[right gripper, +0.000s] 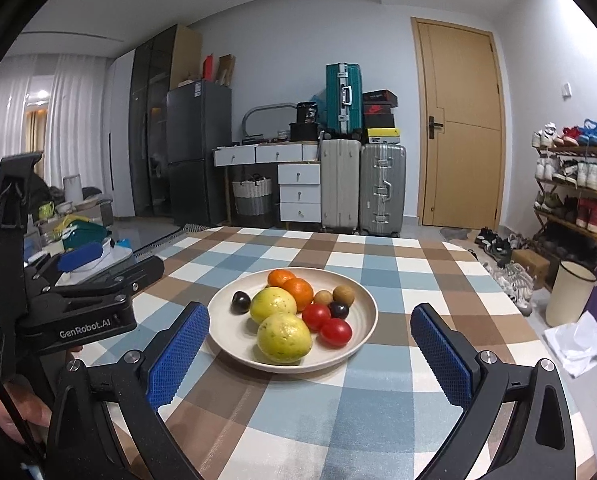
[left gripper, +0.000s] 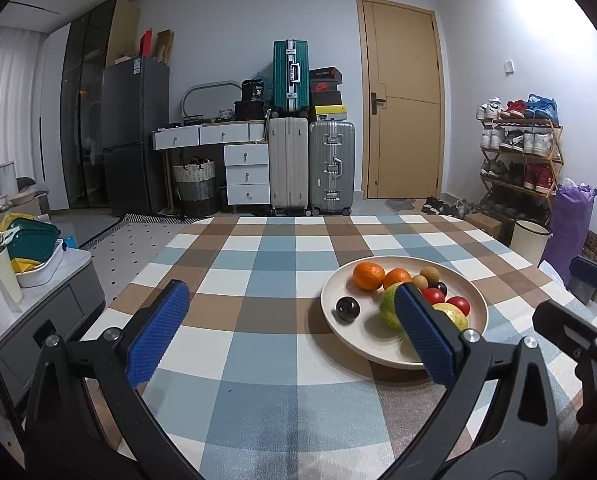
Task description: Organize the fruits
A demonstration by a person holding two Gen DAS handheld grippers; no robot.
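Observation:
A cream plate (right gripper: 362, 320) (left gripper: 338, 292) sits on the checked tablecloth and holds all the fruit. On it lie two yellow-green guavas (right gripper: 284, 338), two oranges (right gripper: 298, 291) (left gripper: 368, 275), two red tomatoes (right gripper: 335, 332) (left gripper: 457, 304), two brown round fruits (right gripper: 343, 295) and dark plums (right gripper: 241, 302) (left gripper: 347, 309). My right gripper (right gripper: 310, 352) is open, its blue pads on either side of the plate's near rim, above the cloth. My left gripper (left gripper: 292, 332) is open too, left of the plate, with its right pad (left gripper: 422, 332) in front of the guavas.
The checked tablecloth (left gripper: 258, 264) covers the whole table. My left gripper's body (right gripper: 78, 300) shows at the left of the right wrist view. Beyond the table stand suitcases (right gripper: 362, 184), a white drawer unit (right gripper: 298, 194), a door, a shoe rack (right gripper: 570, 192) and a bin (right gripper: 568, 298).

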